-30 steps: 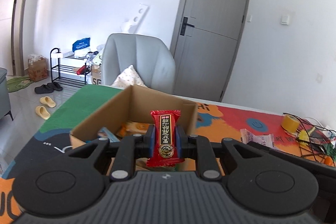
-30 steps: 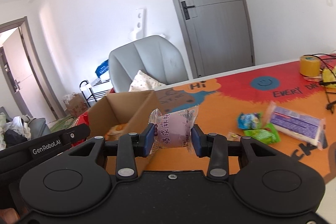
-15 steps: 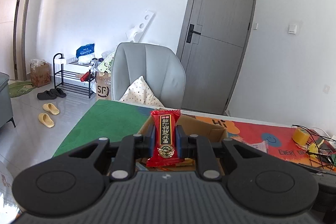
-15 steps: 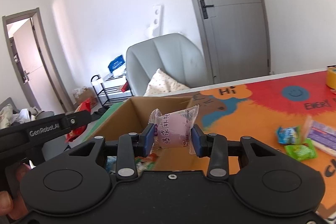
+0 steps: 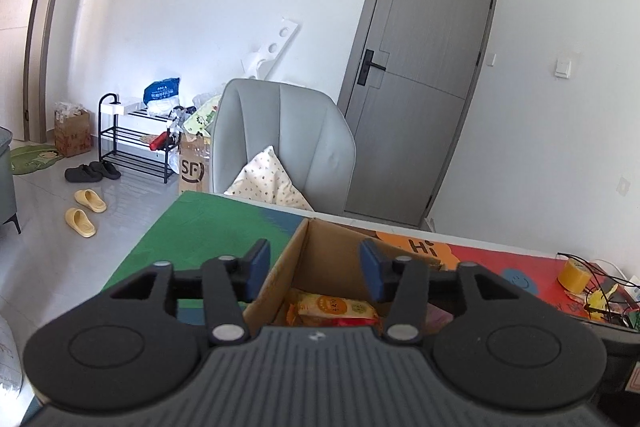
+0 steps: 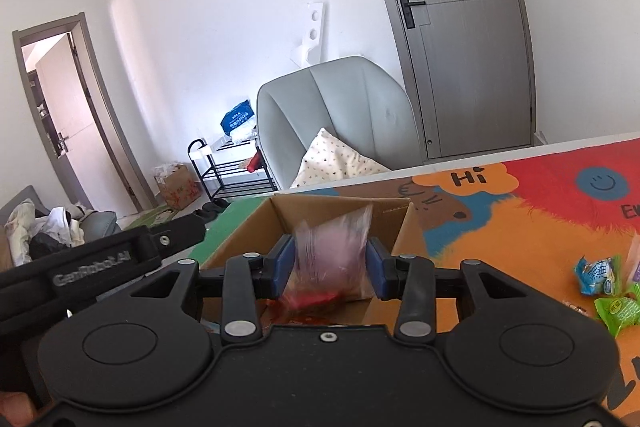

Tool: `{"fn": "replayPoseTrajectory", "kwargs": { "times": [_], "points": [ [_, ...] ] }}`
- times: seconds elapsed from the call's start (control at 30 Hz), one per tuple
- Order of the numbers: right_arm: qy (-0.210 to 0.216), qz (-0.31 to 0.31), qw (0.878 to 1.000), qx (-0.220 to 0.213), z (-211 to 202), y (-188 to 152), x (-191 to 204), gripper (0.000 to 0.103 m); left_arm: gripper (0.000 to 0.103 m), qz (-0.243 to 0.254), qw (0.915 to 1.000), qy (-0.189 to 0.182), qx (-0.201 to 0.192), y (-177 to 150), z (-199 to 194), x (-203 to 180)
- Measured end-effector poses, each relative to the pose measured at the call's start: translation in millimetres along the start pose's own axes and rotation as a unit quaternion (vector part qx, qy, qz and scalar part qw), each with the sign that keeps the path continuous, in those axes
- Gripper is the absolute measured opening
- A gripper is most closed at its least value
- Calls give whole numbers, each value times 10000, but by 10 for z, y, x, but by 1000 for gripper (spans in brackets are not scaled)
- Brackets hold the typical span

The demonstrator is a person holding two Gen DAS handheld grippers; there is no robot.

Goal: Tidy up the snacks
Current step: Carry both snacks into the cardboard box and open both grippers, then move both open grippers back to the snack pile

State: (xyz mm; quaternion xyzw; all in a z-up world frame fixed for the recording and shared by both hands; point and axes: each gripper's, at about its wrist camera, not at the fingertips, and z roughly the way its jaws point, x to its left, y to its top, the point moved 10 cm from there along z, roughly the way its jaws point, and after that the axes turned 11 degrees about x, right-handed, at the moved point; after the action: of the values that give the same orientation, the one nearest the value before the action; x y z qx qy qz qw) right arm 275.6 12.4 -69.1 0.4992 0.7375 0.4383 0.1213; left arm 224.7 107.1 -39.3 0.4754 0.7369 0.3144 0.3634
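Observation:
An open cardboard box [image 5: 326, 253] stands on the colourful table mat, right below both grippers. My left gripper [image 5: 314, 269] hovers over its near left corner; its jaws are opening and nothing is between them. An orange-yellow packet [image 5: 336, 307] lies inside the box. In the right wrist view my right gripper [image 6: 330, 267] is shut on a pink snack packet [image 6: 332, 247], blurred, held over the box [image 6: 320, 211]. A red snack [image 6: 310, 299] lies in the box beneath it. The left gripper's black body [image 6: 100, 259] shows at the left.
Blue [image 6: 598, 275] and green [image 6: 618, 309] snack packets lie on the mat [image 6: 500, 227] to the right of the box. A yellow tape roll [image 5: 574, 275] and cables sit at the far right. A grey chair [image 5: 280, 143] with a cushion stands behind the table.
The left gripper opened and the red snack it held is gone from its jaws. Both grippers moved over the box. The pink packet is now blurred.

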Motion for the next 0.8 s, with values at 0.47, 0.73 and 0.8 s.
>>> {"fn": "replayPoseTrajectory", "kwargs": {
  "times": [0.47,0.73,0.8],
  "points": [
    [-366,563,9972,-316,-281,-16,-288,103,90,-88,9983,576,-63,-97,-153,130],
    [-561,637,9960,-268,-394,-128,-467,103,93,-185,9986,490,7,-176,-176,30],
    [-523,669,9961,-235,-422,-152,-502,103,93,-113,9984,562,-6,-189,-192,1]
  ]
}}
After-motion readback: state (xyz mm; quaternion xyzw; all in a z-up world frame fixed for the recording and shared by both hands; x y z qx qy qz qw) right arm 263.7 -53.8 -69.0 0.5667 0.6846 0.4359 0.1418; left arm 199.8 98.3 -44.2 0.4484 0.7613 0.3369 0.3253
